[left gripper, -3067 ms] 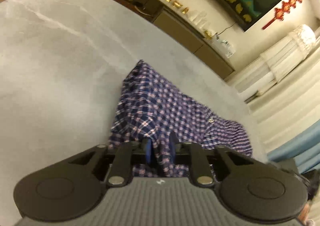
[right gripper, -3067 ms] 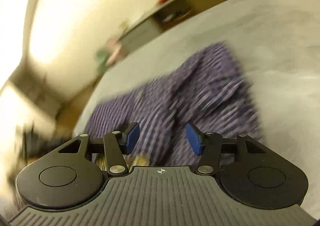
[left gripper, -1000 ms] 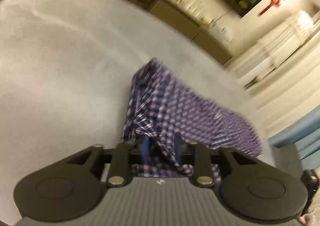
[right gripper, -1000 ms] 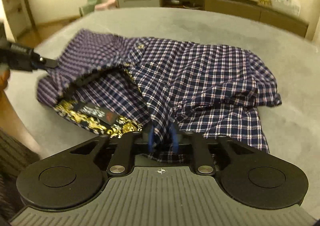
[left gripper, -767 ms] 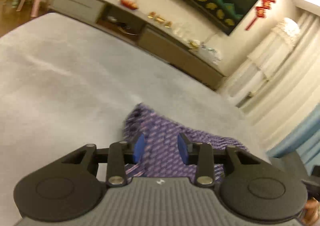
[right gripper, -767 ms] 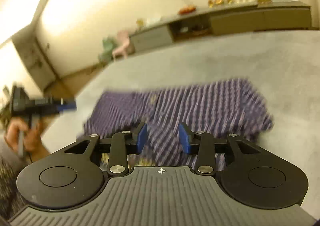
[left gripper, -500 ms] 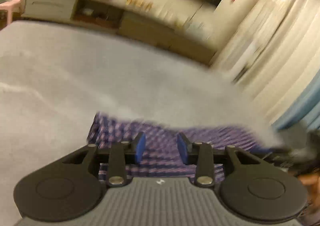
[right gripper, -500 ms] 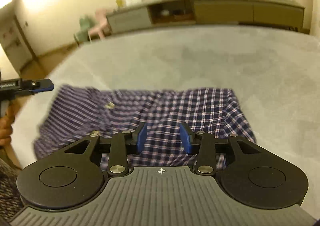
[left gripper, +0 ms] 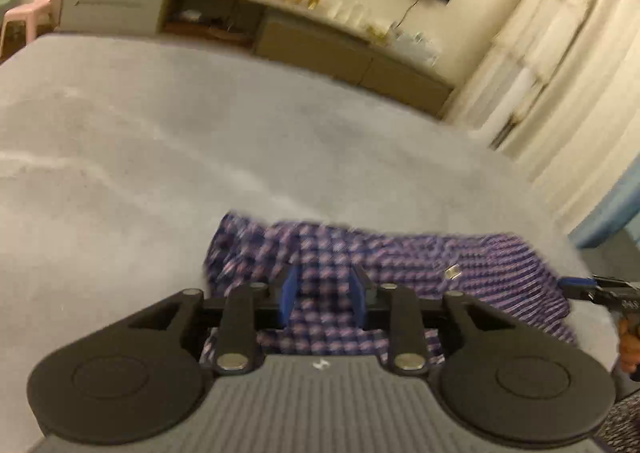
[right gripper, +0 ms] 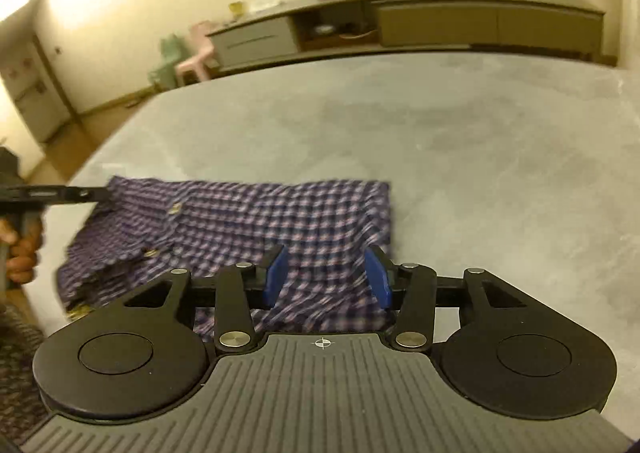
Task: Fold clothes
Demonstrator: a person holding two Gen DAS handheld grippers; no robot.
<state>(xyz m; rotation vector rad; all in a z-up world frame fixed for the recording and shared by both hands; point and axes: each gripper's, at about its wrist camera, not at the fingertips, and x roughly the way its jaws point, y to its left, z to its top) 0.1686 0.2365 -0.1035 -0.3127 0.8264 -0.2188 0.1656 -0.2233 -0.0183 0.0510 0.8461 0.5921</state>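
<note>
Plaid blue shirt lies flattened on the grey table; above its near edge we hold our left gripper and right gripper, jaws apart, gripping nothing.

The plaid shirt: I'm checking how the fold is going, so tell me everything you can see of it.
The shirt is woven cloth in a navy, white and reddish check, with small metal-looking buttons along its front. It lies low and roughly rectangular on the grey table, near the front edge, folded over itself with rumpled layers at one end and a bit of gold-patterned lining peeking out there. Neither the left gripper nor the right gripper holds it; both sets of jaws stand open above it.
</note>
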